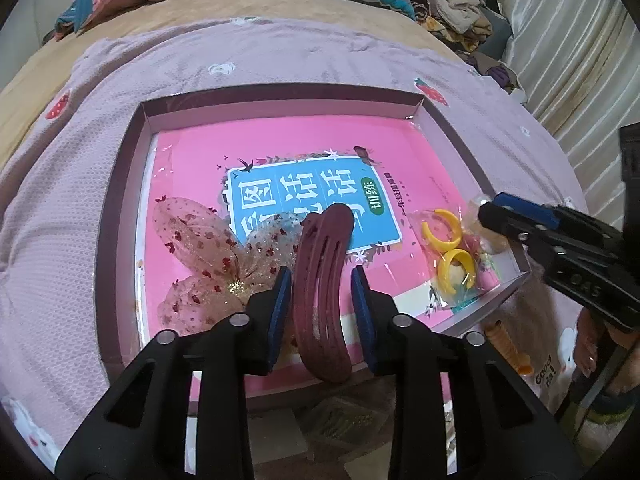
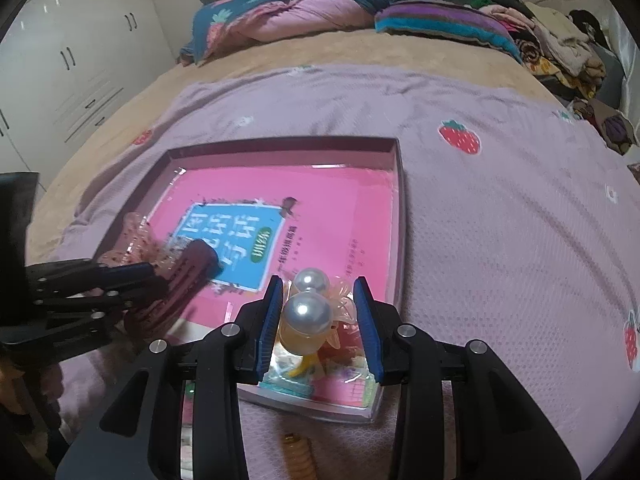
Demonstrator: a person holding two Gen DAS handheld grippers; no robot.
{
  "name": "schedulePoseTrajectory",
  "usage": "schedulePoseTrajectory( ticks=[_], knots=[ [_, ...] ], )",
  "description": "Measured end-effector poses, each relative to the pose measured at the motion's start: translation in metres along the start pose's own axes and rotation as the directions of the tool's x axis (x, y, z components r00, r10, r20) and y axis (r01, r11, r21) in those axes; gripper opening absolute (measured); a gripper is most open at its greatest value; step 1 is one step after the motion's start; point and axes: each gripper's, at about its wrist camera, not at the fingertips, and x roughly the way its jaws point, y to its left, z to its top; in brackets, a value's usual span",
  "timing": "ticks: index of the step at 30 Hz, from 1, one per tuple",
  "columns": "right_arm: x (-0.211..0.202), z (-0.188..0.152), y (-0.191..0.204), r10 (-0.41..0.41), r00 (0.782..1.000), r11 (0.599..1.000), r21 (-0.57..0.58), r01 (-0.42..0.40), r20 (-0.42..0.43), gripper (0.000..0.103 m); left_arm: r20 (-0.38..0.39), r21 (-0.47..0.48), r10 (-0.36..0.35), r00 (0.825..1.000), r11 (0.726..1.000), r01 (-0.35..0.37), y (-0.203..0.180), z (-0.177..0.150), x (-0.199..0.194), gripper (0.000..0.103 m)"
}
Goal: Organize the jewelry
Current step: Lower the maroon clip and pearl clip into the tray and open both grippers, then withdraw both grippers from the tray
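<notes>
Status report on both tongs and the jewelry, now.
Left tongs open, maroon hair clip between pads. Right tongs shut on pearl packet over tray. Nothing blocking.

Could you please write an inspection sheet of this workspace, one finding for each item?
Surface: purple blanket with strawberry prints, on a bed.
Job's things: shallow box holding a pink book; dark red hair clip, sheer bow, bag of yellow rings, pearl ornament.
Clutter: orange spiral piece on the blanket.
Grippers: left gripper open around the hair clip; right gripper around the pearl ornament, contact unclear.
Cables: nothing seen.
Surroundings: folded quilts, clothes pile, white wardrobe.
</notes>
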Motion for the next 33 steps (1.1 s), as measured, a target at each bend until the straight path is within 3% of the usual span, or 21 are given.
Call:
schedulePoseTrajectory(
  ticks=[4, 6, 9, 17, 26, 33],
  knots=[
    [0.004, -0.003, -0.003, 0.001, 1.000, 1.000, 0.014, 0.000, -0.009, 0.036, 0.013, 0.000, 0.004, 1.000, 1.000, -0.004, 0.000, -0.002, -0.010, 0.041],
    [0.004, -0.004, -0.005, 0.009, 1.000, 1.000, 0.030, -0.008, -0.016, 0.037, 0.022, 0.002, 0.005, 1.000, 1.000, -0.005, 0.000, -0.003, -0.016, 0.052],
    [0.000, -0.006, -0.006, 0.004, 1.000, 0.999, 0.035, -0.003, -0.022, 0.043, 0.042, 0.007, 0.013, 0.999, 1.000, -0.013, -0.003, -0.004, -0.027, 0.067],
    [-0.030, -0.013, -0.008, 0.004, 1.000, 0.999, 0.052, -0.006, 0.024, 0.056, 0.103, -0.003, 0.047, 0.994, 0.999, -0.047, -0.007, -0.007, -0.062, 0.094],
    [-0.084, -0.015, -0.007, 0.014, 0.992, 0.997, 0.073, -0.023, 0.124, 0.078, 0.159, -0.022, 0.090, 0.983, 0.996, -0.087, -0.012, -0.012, -0.099, 0.094],
    [-0.123, -0.016, -0.001, 0.009, 0.982, 0.997, 0.073, -0.023, 0.191, 0.083, 0.190, -0.050, 0.073, 0.979, 0.997, -0.065, -0.010, -0.018, -0.125, 0.094]
  ],
)
